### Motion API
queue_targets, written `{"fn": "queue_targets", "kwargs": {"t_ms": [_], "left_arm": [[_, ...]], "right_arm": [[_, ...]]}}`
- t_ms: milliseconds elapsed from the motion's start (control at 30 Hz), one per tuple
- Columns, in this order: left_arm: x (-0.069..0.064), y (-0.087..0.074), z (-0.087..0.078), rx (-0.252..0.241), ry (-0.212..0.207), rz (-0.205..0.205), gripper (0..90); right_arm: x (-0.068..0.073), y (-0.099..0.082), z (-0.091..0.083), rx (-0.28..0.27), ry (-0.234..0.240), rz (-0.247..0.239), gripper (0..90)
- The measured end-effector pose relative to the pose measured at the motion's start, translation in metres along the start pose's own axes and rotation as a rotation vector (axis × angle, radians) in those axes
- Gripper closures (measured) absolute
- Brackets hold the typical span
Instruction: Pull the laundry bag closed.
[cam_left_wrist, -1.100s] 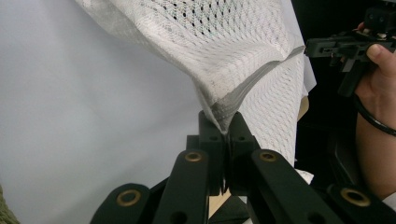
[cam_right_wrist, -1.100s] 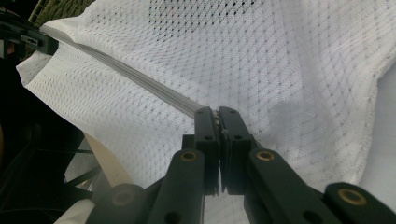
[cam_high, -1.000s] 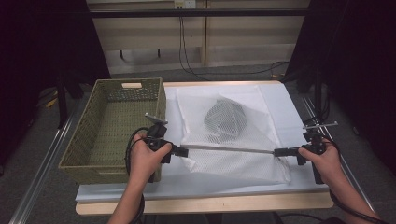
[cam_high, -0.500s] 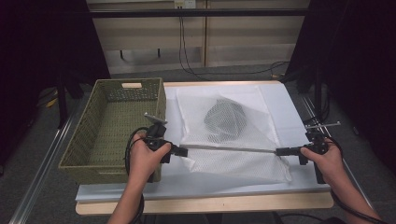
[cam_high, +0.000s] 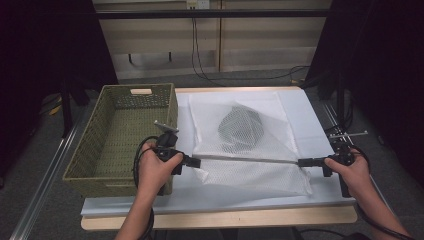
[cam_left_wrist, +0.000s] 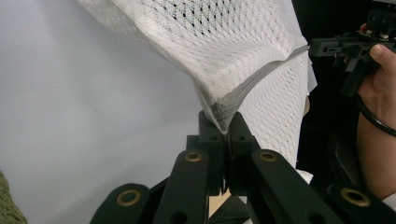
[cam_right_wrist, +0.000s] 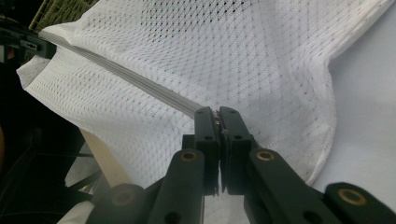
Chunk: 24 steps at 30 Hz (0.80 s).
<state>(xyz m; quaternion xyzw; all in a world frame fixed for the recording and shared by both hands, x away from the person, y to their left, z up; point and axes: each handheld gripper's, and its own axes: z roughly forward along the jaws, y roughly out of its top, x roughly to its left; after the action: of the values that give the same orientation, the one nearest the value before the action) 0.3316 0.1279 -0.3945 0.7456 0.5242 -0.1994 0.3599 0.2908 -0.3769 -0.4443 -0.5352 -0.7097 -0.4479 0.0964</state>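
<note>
Mesh bag (cam_high: 250, 150) on white table (cam_high: 310, 115), both tongs (left (cam_high: 196, 161), right (cam_high: 302, 162)) clamped on its edge; dark room.

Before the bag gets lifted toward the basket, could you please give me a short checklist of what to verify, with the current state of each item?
1. Left hand-held gripper shut on the mesh bag's zipper band: ok.
2. Right hand-held gripper shut on the other end of that band: ok.
3. Band pulled straight between the two grippers: ok, taut in the high view.
4. Dark item fully inside the bag: seems ok, it shows through the mesh.
5. Zipper closed along its whole length: cannot tell.
6. Green basket beside the bag, with room inside: ok.
</note>
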Motion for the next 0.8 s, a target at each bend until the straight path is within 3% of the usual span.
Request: {"fn": "queue_targets", "kwargs": {"t_ms": [367, 800], "left_arm": [[0.001, 0.000, -0.001, -0.001, 0.019, 0.007, 88.0], [0.002, 0.001, -0.002, 0.001, 0.012, -0.002, 88.0]], "right_arm": [[-0.006, -0.003, -0.007, -0.004, -0.016, 0.014, 87.8], [-0.010, -0.004, -0.014, -0.014, -0.019, 0.019, 87.8]]}}
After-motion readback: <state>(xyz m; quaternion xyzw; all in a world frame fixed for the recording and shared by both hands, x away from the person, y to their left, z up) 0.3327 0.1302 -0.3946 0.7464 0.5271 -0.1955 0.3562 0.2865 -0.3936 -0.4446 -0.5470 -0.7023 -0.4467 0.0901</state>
